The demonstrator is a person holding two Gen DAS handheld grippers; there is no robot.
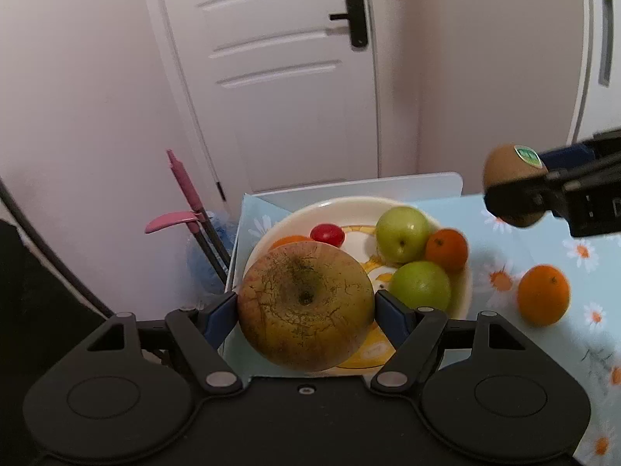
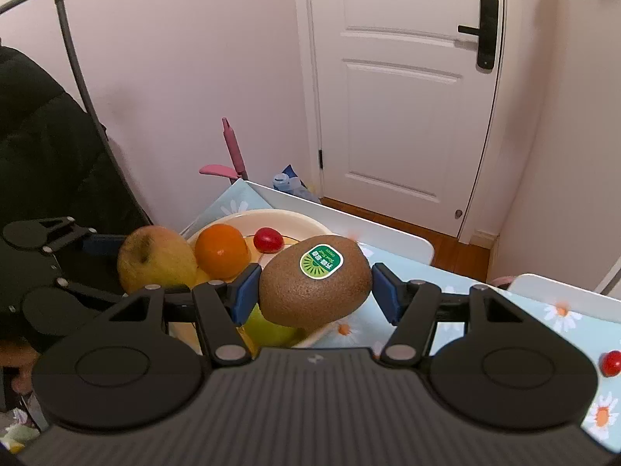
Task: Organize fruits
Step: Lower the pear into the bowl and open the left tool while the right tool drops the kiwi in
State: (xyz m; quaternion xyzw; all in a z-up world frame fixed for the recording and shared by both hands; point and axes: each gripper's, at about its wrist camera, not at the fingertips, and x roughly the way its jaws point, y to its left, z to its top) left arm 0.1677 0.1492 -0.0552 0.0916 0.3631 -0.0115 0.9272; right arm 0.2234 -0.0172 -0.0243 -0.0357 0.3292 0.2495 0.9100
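My left gripper (image 1: 306,305) is shut on a large yellow-brown apple (image 1: 306,305) and holds it above the near rim of a cream plate (image 1: 341,206). The plate holds two green apples (image 1: 403,233), an orange (image 1: 446,249), a second orange (image 1: 291,239) and a red cherry tomato (image 1: 327,234). My right gripper (image 2: 314,281) is shut on a brown kiwi (image 2: 314,283) with a green sticker, held above the plate's right rim (image 2: 271,215). The kiwi also shows in the left wrist view (image 1: 512,186), and the yellow-brown apple in the right wrist view (image 2: 155,258).
A loose orange (image 1: 543,295) lies on the floral tablecloth (image 1: 582,341) right of the plate. A red cherry tomato (image 2: 611,363) lies on the cloth at the right. A pink-handled broom (image 1: 186,194) leans beyond the table's far left edge. A white door (image 2: 403,97) stands behind.
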